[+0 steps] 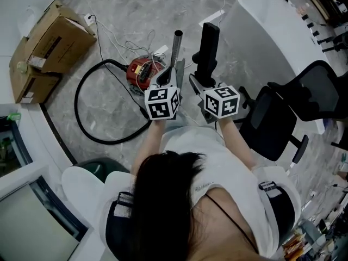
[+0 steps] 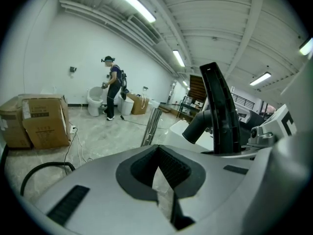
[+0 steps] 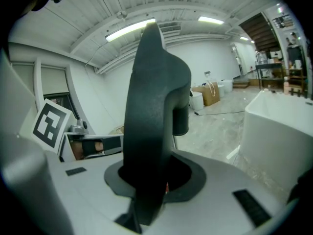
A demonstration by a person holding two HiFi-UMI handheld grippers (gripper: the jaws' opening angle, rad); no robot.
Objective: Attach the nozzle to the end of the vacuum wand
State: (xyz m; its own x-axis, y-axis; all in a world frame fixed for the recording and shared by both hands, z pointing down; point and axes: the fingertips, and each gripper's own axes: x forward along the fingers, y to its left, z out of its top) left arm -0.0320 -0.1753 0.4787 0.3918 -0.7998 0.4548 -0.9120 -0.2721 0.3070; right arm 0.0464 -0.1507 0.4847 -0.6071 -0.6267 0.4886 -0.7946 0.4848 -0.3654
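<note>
Nozzle (image 1: 206, 50) stands upright, clamped in the right tool (image 1: 200, 83). The wand (image 1: 176, 50) is just beside it at 9 o'clock, rising just ahead of the left tool (image 1: 166, 79), whose jaws are closed. Step, as judged: alignment before joining. Next move calls for lining the nozzle up with the wand's top end, then pushing on.

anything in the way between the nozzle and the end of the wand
Nothing visible. The nozzle, clamped in the right tongs, stands beside the wand, apart from it, and only bare floor shows in the gap up to the wand's open end.
</note>
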